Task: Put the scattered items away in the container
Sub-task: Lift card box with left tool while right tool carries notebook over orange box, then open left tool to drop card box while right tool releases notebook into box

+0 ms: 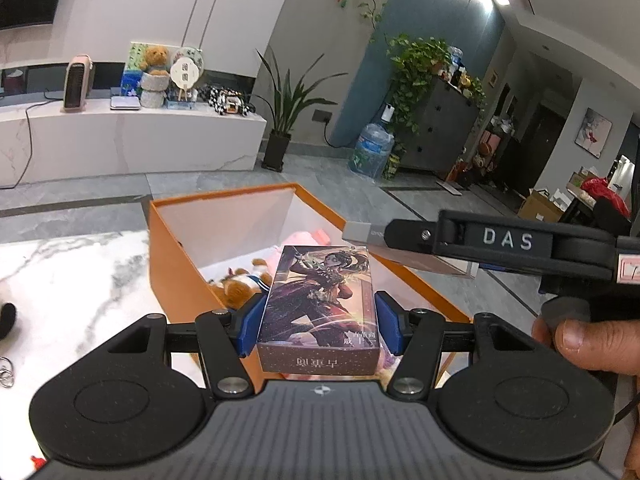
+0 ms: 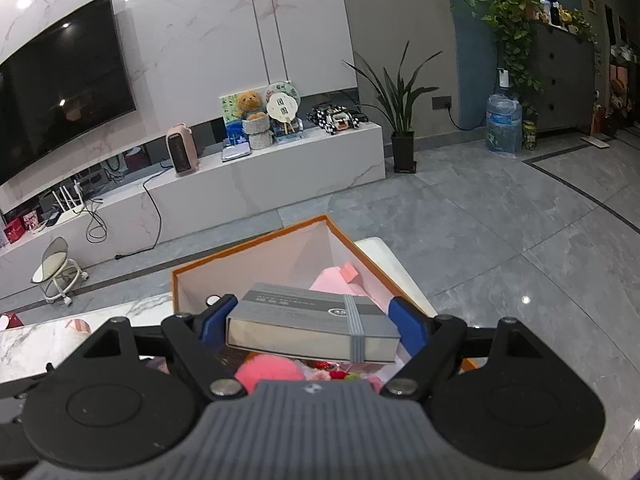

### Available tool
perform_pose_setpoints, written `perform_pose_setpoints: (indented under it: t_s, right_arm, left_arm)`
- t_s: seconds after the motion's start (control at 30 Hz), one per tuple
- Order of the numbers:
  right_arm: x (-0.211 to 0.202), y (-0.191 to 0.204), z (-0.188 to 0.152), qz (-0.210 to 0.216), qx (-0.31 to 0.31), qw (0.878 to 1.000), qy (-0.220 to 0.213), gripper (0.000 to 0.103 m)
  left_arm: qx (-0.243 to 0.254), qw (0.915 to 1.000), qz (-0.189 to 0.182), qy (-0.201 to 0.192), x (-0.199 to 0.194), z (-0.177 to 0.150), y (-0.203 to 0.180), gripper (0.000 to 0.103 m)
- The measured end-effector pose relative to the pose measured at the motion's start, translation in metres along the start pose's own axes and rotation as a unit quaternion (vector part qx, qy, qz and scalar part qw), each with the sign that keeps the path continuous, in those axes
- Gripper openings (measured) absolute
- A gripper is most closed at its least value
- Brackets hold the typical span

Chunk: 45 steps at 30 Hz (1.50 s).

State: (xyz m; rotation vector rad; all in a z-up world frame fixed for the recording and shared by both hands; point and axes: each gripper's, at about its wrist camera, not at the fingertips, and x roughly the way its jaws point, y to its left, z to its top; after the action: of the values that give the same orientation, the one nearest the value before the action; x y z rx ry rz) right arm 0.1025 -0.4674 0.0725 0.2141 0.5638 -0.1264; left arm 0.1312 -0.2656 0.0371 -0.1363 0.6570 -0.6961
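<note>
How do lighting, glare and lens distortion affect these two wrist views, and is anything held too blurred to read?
Left wrist: strong fisheye bending of walls and floor; illustrated box in the left gripper sharp, its print readable; orange container evenly lit. Right wrist: ceiling lights glare on the television and floor; grey notebook in the right gripper clear, small print illegible.
</note>
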Motion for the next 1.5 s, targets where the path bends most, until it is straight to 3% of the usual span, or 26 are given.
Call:
perform_pose_setpoints:
  t_s: [0.33,0.47,0.8,1.5]
  right_arm:
    - [0.014,-0.008,0.0,-0.022,0.013,0.999,0.025,0.084]
    - [0.013,-0.007,0.0,-0.023,0.011,0.999,0.02,0.083]
    - [0.007,-0.006,0.001,-0.018,0.011,1.0,0.006,0.083]
    - [0.006,0.029,0.003,0.014,-0.005,1.0,0.003,0.083]
  left_arm:
    - [-0.012,0.9996,-0.014,0.02,0.014,-0.008,-0.006,0.068]
    - [-0.026,0.9996,-0.013,0.007,0.01,-0.003,-0.002,0.069]
    - [-0.026,0.9995,-0.02,0.007,0.008,-0.002,-0.004,0.069]
    - [-0.045,0.9989,0.005,-0.011,-0.015,0.009,0.02,0.069]
